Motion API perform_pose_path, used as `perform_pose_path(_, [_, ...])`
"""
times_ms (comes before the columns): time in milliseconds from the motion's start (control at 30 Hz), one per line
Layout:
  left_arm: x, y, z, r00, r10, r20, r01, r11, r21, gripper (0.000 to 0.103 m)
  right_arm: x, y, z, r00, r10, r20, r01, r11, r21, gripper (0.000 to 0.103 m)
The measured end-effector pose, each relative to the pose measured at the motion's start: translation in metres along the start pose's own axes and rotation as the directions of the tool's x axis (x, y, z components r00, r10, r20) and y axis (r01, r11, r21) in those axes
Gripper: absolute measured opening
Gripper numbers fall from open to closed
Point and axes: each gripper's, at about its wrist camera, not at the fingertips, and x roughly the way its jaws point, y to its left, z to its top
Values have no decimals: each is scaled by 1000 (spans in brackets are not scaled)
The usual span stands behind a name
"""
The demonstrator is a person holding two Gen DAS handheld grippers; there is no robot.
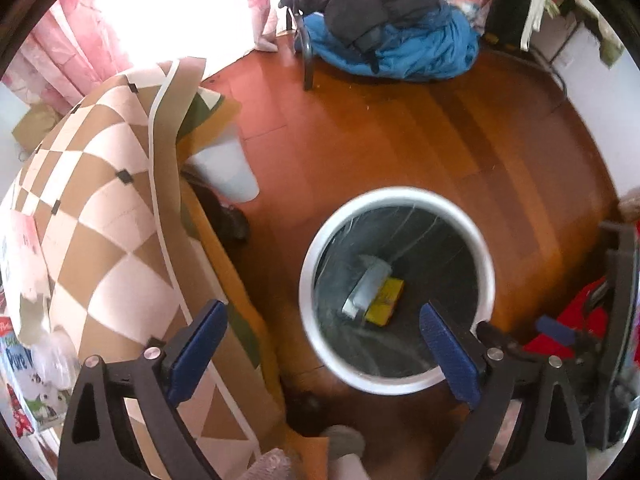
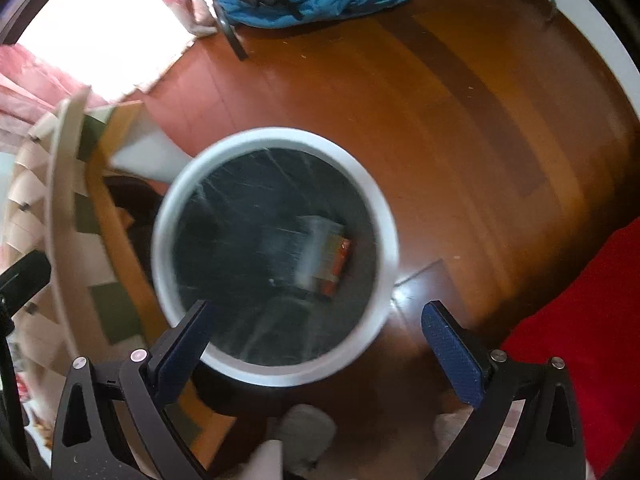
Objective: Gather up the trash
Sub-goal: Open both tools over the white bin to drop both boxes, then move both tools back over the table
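Note:
A white round trash bin [image 1: 308, 280] with a clear liner stands on the wooden floor, right below both grippers. At its bottom lie a silver-white wrapper [image 1: 368, 286] and a yellow box [image 1: 386, 302]. My left gripper [image 1: 323, 312] points down over the bin's near left side, its blue pads [image 1: 200, 340] wide apart and nothing between them. In the right wrist view the bin [image 2: 276, 136] fills the middle and holds a blurred silver and orange packet [image 2: 324, 260]. My right gripper [image 2: 318, 310] hangs open over the bin's near rim, empty.
A table under a brown and white checked cloth [image 1: 100, 200] stands close on the left, with a pale container [image 1: 228, 168] beneath its edge. A chair piled with blue and black jackets [image 1: 392, 40] is at the back. Red fabric [image 2: 580, 340] lies right. A person's socked foot [image 1: 344, 440] is below.

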Motion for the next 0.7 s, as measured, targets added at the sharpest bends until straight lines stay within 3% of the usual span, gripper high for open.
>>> perform_pose_path(267, [-2, -15, -18, 1000, 22, -19, -21, 999, 33, 99, -12, -13, -18, 995, -103, 14, 103, 995, 7, 103])
perform_pose_path(700, [-78, -17, -32, 997, 6, 72, -8, 999, 33, 99, -97, -14, -36, 987, -100, 125, 95, 994, 49, 103])
